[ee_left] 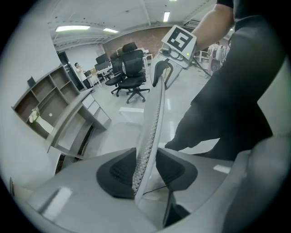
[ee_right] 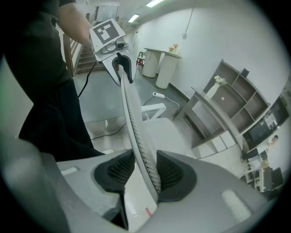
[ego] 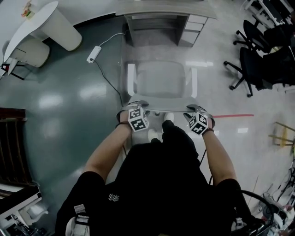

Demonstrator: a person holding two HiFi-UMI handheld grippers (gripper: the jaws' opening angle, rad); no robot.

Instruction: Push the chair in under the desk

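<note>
A white mesh-backed chair (ego: 159, 79) stands on the floor in front of me, its seat facing the grey desk (ego: 166, 10) at the top of the head view. My left gripper (ego: 133, 107) is shut on the left end of the backrest's top edge (ego: 163, 109), and my right gripper (ego: 197, 110) is shut on its right end. In the left gripper view the thin backrest (ee_left: 154, 113) runs between the dark pads (ee_left: 119, 172) of the left gripper (ee_left: 148, 170). The right gripper view shows the backrest (ee_right: 132, 113) pinched the same way in the right gripper (ee_right: 144, 170).
Under the desk sits a drawer unit (ego: 191, 30) to the right of the opening. A power strip with a cable (ego: 93, 54) lies on the floor left of the chair. Black office chairs (ego: 258, 55) stand at the right, a white counter (ego: 50, 23) at the upper left.
</note>
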